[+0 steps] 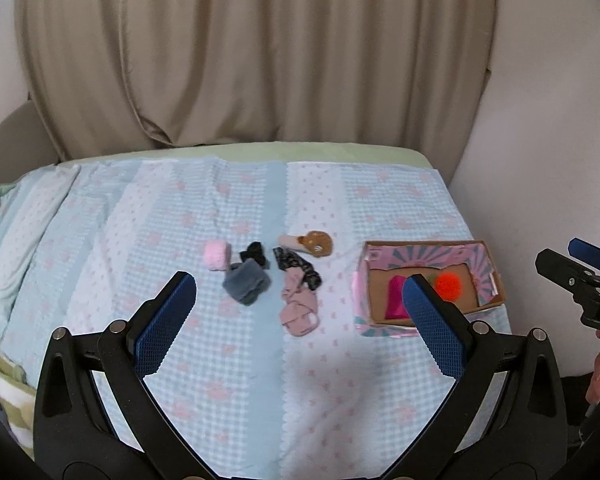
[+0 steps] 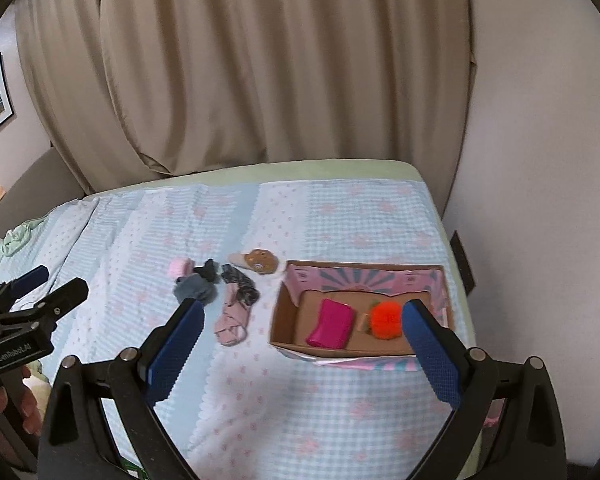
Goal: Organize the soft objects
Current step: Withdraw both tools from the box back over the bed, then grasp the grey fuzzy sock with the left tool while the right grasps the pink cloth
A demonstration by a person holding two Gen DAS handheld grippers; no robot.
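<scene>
Hovering over gingham quilt point(image 1: 204, 360): left gripper point(image 1: 296, 300) and right gripper point(image 2: 300, 328) both spread wide, empty. Cardboard box point(image 2: 278, 316) holds magenta folded cloth point(image 2: 331, 323), fuzzy orange pompom point(image 2: 385, 319). Loose pile beside box: grey sock point(image 1: 246, 283), pink sock point(image 1: 299, 307), fluffy pink roll point(image 1: 216, 255).

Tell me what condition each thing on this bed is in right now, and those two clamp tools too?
Open-topped cardboard box: upright, partly filled.
Magenta folded cloth: lying inside box.
Orange fluffy pompom: inside box, beside cloth.
Dusty pink sock: crumpled on bed, outside box.
Grey fuzzy sock: bunched, outside box.
Pale pink fluffy roll: rolled, outside box.
Brown bear-face sock: lying flat, outside box.
Left gripper: open, empty.
Right gripper: open, empty.
</scene>
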